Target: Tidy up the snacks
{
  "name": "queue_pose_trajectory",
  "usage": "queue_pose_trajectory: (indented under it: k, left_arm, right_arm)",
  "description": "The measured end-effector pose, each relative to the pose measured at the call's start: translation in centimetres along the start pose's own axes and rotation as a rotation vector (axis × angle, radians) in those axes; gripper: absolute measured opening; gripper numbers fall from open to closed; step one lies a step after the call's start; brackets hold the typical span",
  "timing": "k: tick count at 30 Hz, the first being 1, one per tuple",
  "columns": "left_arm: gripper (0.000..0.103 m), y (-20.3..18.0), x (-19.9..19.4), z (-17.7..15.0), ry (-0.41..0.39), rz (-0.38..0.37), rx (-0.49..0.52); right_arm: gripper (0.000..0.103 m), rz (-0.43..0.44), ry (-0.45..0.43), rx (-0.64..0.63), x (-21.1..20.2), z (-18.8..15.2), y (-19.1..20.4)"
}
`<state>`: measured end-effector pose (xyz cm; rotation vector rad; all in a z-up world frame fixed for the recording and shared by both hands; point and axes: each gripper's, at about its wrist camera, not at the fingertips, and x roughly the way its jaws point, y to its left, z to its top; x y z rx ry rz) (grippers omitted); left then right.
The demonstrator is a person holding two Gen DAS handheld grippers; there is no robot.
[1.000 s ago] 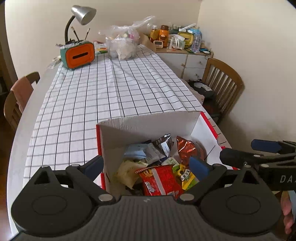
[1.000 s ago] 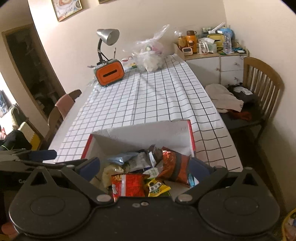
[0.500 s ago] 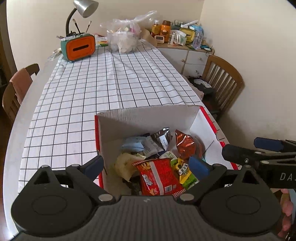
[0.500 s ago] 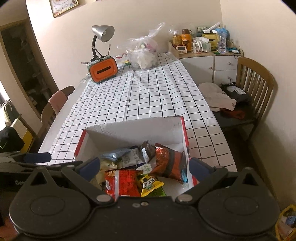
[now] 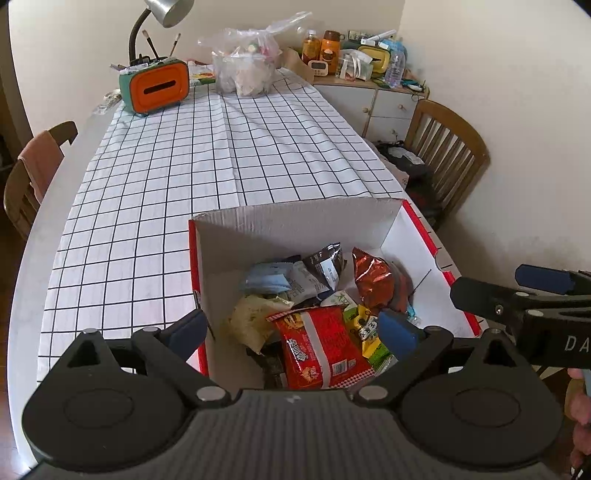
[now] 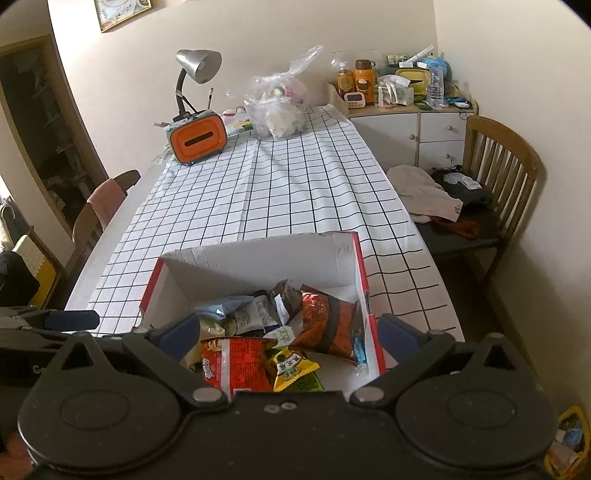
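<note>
Cardboard, white inside with red edges: that is the open box (image 5: 295,225) at the near end of the counter (image 5: 33,266), and the snacks are heaped in it. A red packet (image 5: 321,347) lies on top at the near side, with a yellow-and-green sachet (image 5: 365,328) just beside it. Behind those sit a shiny orange-brown bag (image 5: 373,277), a dark wrapper (image 5: 327,262), a pale blue packet (image 5: 266,280) and a crumpled yellowish one (image 5: 251,317).

Above the box's near side hangs the left hand-held gripper (image 5: 295,328), its blue-tipped fingers (image 5: 397,330) spread wide and holding nothing. One finger is outside the box's left wall, the other over the snacks. The right hand-held gripper (image 6: 295,334) hangs over the same box from the other side, also spread wide and empty. Part of a hand (image 5: 580,402) shows at the right edge of the left camera's view.

A white tablecloth (image 5: 221,155) with a black grid covers the counter. At the far end stand an orange tissue box (image 5: 159,86), a desk lamp (image 5: 166,11) and a clear plastic bag (image 5: 247,62) full of things. A wooden chair (image 6: 495,177) with clothes on its seat stands to the right, near a cluttered white cabinet (image 6: 417,129).
</note>
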<state>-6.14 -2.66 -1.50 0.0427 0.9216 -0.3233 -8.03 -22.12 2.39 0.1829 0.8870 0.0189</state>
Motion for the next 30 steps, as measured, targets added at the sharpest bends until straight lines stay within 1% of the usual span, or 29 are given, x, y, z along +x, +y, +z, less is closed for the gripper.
queue_pose_trajectory:
  k: [6, 15, 23, 30]
  left_arm:
    - [0.099, 0.1, 0.2, -0.1, 0.013, -0.003, -0.002]
    - [0.099, 0.0, 0.9, -0.4, 0.045, -0.023, 0.013]
    - [0.099, -0.2, 1.3, -0.3, 0.052, -0.043, 0.021]
    - [0.099, 0.3, 1.3, -0.2, 0.037, -0.04, 0.011]
  right_arm:
    - [0.102, -0.011, 0.006, 0.022, 0.3, -0.1, -0.4]
    - [0.102, -0.033, 0.036, 0.051, 0.7, -0.5, -0.9]
    - [0.102, -0.049, 0.042, 0.059, 0.7, -0.7, -1.3]
    - [0.103, -0.057, 0.041, 0.054, 0.9, -0.4, -1.3]
